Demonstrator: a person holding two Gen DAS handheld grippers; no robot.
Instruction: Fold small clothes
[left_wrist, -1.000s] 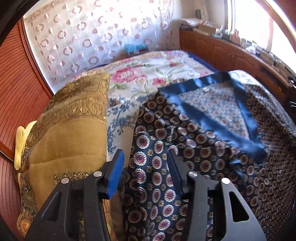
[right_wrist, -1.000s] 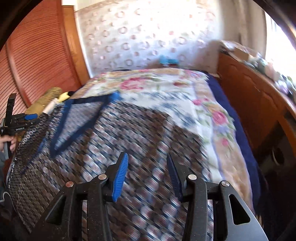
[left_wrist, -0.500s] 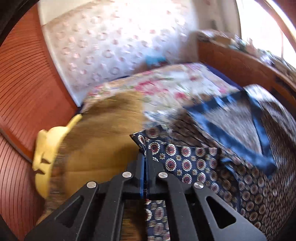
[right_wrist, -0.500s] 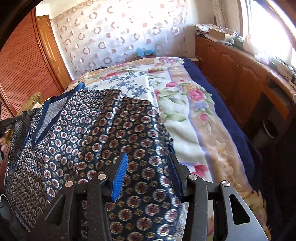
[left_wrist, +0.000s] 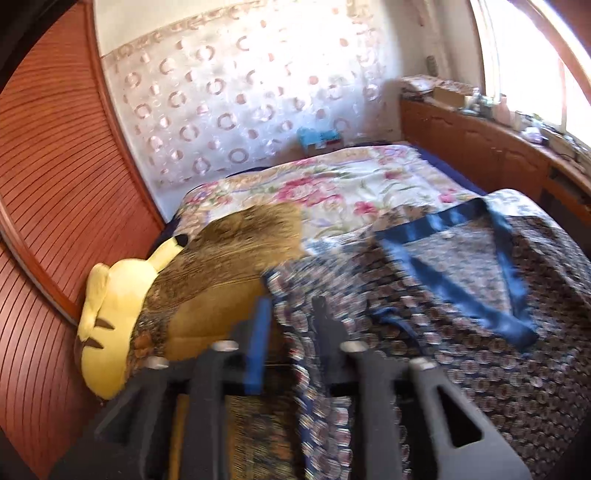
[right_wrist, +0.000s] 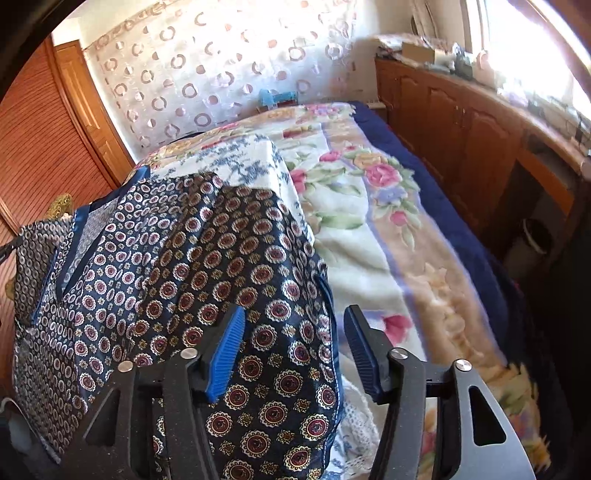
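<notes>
The left gripper (left_wrist: 291, 325) is held low over the left edge of the bed, tilted forward and slightly downward, its two fingers parted by a narrow gap with a fold of cloth lying between them; motion blur hides whether the pads press on it. The blue pad (left_wrist: 258, 343) of one finger shows plainly, the other finger is dark and smeared.

The right gripper (right_wrist: 291, 350) hangs above the near right part of the bed, pointing toward the far end and angled down. Its jaws stand wide apart, gripping nothing, the ribbed blue pad (right_wrist: 225, 354) on the left finger sharp and the opposite finger black.
</notes>
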